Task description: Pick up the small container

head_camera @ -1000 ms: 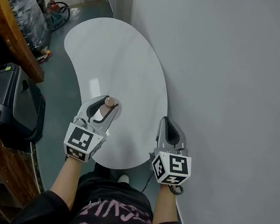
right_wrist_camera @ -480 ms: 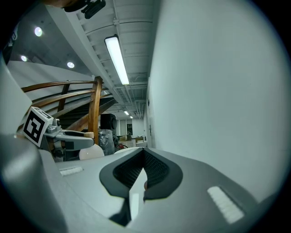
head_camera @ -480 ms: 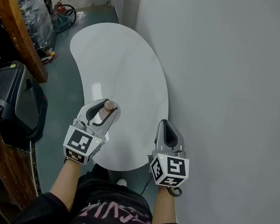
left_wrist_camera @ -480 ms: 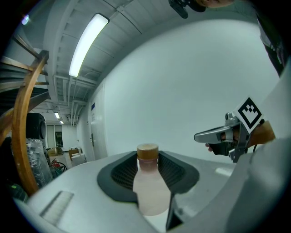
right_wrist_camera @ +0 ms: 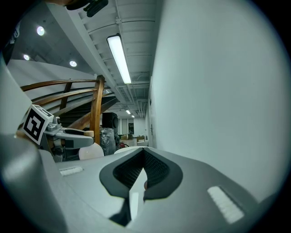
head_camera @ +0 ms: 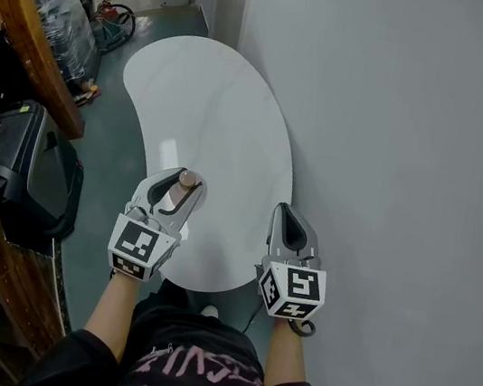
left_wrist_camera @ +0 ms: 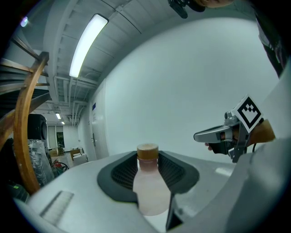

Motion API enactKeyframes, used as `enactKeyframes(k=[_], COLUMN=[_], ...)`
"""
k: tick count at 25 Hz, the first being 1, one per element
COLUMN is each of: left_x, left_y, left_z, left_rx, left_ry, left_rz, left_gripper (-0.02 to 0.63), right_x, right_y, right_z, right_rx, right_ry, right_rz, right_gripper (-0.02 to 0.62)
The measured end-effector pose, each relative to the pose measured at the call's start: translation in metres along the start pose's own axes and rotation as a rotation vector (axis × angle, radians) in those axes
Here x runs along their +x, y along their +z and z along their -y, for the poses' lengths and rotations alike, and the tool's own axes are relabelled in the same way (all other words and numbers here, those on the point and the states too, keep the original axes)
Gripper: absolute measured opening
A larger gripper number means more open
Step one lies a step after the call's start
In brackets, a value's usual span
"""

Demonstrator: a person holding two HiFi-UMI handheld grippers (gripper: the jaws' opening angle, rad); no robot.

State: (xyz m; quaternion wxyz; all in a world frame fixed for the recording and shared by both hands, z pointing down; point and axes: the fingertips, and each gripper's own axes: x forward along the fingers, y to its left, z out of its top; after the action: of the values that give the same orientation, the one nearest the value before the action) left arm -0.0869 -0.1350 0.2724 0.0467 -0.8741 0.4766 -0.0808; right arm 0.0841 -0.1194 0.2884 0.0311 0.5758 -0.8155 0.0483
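A small pale pink bottle (left_wrist_camera: 150, 189) with a tan cap is held between the jaws of my left gripper (head_camera: 182, 189), which is shut on it. In the head view the bottle (head_camera: 186, 182) shows by its cap and neck, above the near end of the white kidney-shaped table (head_camera: 217, 119). My right gripper (head_camera: 288, 223) hovers by the table's right edge, close to the wall; its jaws are shut with nothing between them. In the right gripper view the left gripper (right_wrist_camera: 68, 136) and the bottle (right_wrist_camera: 91, 150) show at the left.
A grey wall (head_camera: 410, 170) runs along the table's right side. A curved wooden stair rail (head_camera: 28, 42) and a black case (head_camera: 30, 170) stand at the left. Boxes and wrapped goods (head_camera: 65, 16) lie on the floor beyond the table.
The head camera has shifted a little, so the table sits slightly higher in view. Both grippers keep their places, and the left one stays shut on the bottle.
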Motion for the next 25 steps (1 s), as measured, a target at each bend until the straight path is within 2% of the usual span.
enactKeyframes(k=[25], left_x=[-0.0093], left_y=[-0.0035], left_z=[-0.003], left_rx=[-0.01], left_ry=[0.027], left_rz=[-0.01], left_gripper=[0.143], right_x=[0.0041], right_y=[-0.0051], right_z=[-0.0073], right_rx=[0.0], right_ry=[0.031], right_rz=[0.0], right_gripper=[0.018])
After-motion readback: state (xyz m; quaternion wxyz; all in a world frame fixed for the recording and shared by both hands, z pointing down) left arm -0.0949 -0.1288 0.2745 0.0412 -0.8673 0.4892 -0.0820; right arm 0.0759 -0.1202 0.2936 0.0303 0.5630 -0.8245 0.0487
